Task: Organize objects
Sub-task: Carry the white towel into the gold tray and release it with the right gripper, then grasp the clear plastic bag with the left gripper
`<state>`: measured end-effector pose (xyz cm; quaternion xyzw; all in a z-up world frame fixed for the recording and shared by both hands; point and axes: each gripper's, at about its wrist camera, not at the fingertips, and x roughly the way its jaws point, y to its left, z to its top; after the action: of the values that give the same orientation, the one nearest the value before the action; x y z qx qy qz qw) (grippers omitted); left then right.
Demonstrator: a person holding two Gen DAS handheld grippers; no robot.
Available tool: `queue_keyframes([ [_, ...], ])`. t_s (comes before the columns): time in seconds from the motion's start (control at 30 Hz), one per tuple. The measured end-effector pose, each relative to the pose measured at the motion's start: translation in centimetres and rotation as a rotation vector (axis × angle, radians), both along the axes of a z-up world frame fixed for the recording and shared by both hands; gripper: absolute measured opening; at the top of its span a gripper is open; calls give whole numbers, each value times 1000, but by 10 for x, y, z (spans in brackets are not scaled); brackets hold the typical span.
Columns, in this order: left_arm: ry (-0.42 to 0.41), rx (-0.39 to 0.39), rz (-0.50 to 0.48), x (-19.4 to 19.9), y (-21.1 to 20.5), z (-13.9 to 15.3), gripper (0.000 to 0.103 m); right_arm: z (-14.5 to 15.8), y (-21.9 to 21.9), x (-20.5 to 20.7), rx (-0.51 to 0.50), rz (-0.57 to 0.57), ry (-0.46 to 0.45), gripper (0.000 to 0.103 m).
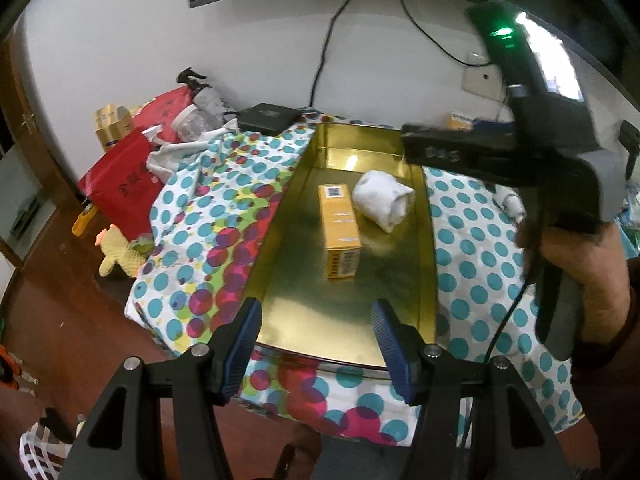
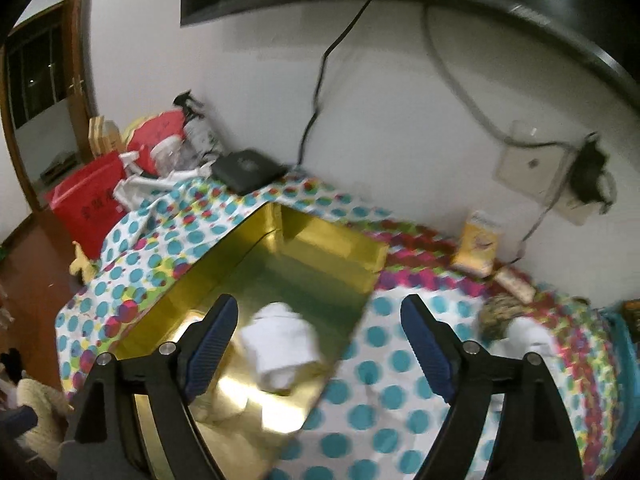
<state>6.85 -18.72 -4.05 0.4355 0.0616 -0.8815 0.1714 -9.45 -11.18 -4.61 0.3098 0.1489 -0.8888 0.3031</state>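
Observation:
A shallow gold tin lies on a dotted cloth. Inside it are a yellow box, lying flat, and a rolled white cloth beside it. My left gripper is open over the tin's near rim, with nothing between its fingers. In the right wrist view, my right gripper is open above the tin. The rolled white cloth rests on the tin floor below its left finger, untouched. A person's hand holds the right gripper's handle above the tin's right side.
Red bags, a jar and a black box crowd the back left by the wall. A yellow toy lies left of the cloth. A yellow packet leans on the wall, and a mottled bundle lies right of the tin.

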Motion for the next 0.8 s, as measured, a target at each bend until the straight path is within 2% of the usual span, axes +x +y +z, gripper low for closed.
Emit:
queue_keyframes([
  [0.13, -8, -2, -38, -10, 15, -2, 59, 10, 31, 0, -14, -44, 90, 86],
  [0.47, 0, -11, -162, -45, 64, -4, 59, 8, 101, -16, -19, -166, 78, 87],
  [0.63, 25, -20, -240, -64, 94, 0, 59, 16, 137, -15, -1, -234, 136, 88],
  [0.8, 2, -6, -315, -90, 130, -5, 59, 21, 183, -17, -9, -319, 156, 91],
])
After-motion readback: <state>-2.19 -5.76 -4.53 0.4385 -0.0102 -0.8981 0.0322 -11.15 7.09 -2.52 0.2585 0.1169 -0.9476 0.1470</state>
